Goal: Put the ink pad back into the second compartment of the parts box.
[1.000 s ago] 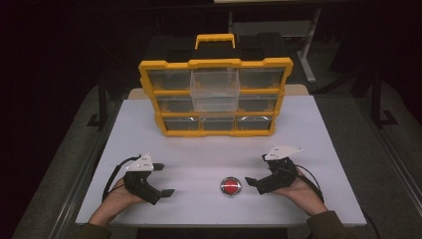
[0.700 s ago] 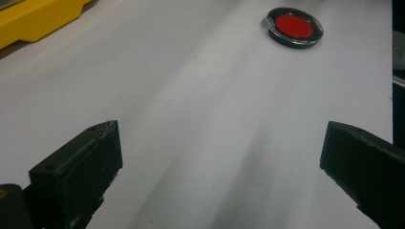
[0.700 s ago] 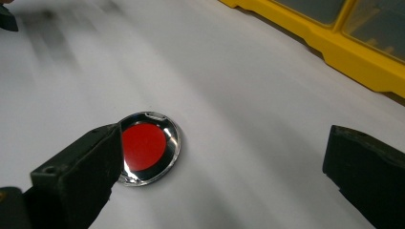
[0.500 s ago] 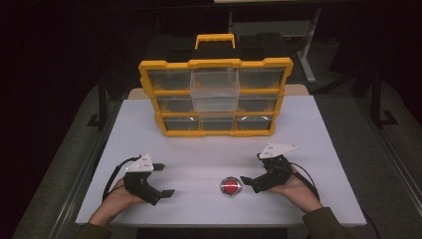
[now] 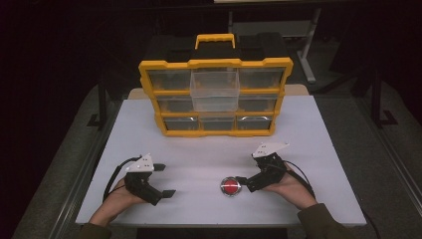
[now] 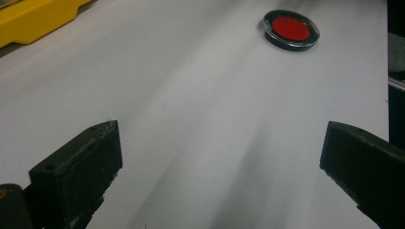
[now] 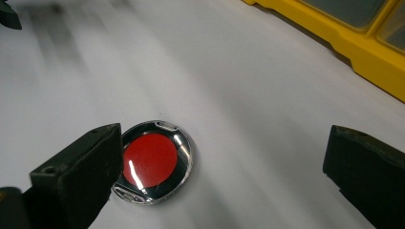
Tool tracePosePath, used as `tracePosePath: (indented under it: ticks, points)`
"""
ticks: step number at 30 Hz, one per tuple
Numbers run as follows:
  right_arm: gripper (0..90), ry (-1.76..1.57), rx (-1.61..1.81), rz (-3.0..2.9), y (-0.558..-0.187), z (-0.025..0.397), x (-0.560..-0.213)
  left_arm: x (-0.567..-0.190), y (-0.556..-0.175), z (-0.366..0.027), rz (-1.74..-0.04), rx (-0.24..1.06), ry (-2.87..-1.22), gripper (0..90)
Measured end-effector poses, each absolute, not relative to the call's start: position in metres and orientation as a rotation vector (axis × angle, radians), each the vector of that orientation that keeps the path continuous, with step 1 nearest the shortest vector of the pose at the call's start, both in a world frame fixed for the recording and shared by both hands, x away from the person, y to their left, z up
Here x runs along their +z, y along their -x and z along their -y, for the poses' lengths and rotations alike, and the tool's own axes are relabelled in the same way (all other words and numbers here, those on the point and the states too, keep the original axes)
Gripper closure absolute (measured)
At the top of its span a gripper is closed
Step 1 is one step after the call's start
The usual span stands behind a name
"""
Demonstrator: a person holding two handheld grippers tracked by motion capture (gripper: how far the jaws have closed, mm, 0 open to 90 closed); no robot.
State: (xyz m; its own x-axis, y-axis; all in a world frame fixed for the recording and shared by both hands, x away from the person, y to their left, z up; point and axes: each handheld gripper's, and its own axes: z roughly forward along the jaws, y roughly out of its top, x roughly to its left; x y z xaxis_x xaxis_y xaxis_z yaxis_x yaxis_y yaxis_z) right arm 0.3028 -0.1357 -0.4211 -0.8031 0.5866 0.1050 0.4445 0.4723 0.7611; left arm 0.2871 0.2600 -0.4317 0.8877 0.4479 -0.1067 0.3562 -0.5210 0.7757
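Overall light: we see a bright white table (image 5: pixel 308 129) against near-black surroundings.
Glare: streaks glint on the red disc's (image 7: pixel 152 161) clear cover.
Shadows: soft grey bands on the table in both gripper views.
Focus: near jaws look soft-edged; the high view is grainy.

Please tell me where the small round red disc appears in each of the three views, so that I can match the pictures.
High view: the red disc lies on the white table, low and right of centre, just left of the right gripper.
Left gripper view: the disc is at the top right, far beyond the open jaws.
Right gripper view: the disc is at the lower left, beside one jaw.
Shared landmark: the yellow organiser box.
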Motion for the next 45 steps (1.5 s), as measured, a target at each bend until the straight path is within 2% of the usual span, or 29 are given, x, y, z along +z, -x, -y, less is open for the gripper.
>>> tracePosePath:
  ticks: [45]
  points:
    - [0.0,-0.836,1.254,-2.605,-0.319,0.102,-0.418,-0.431,-0.287,-0.259,-0.574,0.126,-2.160,0.0]
